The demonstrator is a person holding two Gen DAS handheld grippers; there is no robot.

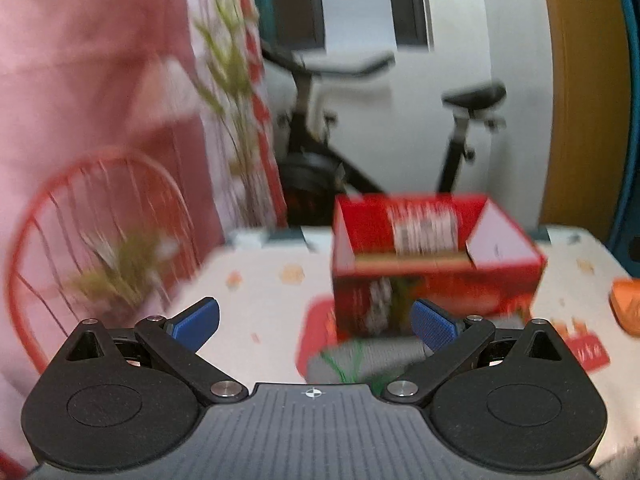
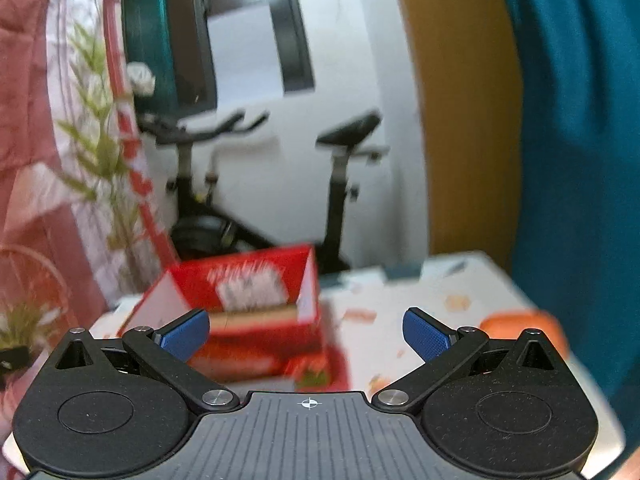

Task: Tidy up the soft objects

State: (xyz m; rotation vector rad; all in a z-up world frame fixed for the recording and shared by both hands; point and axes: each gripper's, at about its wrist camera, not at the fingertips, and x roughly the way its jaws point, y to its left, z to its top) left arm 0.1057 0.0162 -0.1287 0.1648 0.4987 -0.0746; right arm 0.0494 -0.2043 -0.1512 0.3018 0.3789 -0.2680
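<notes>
Grey soft cloth lies on desk just below left gripper, before red box. Left nearer. Both grippers, right gripper included, spread apart, empty.

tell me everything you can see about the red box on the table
The red box is an open-topped cardboard carton, printed red outside with blurred white lettering and pictures, plain white on the inner end flaps and brown along the inside of the near wall. It stands upright on the patterned tablecloth, on or at the edge of a red mat, with grey fabric lying against its near side. Nothing shows above its rim. Neither gripper touches it.
</notes>
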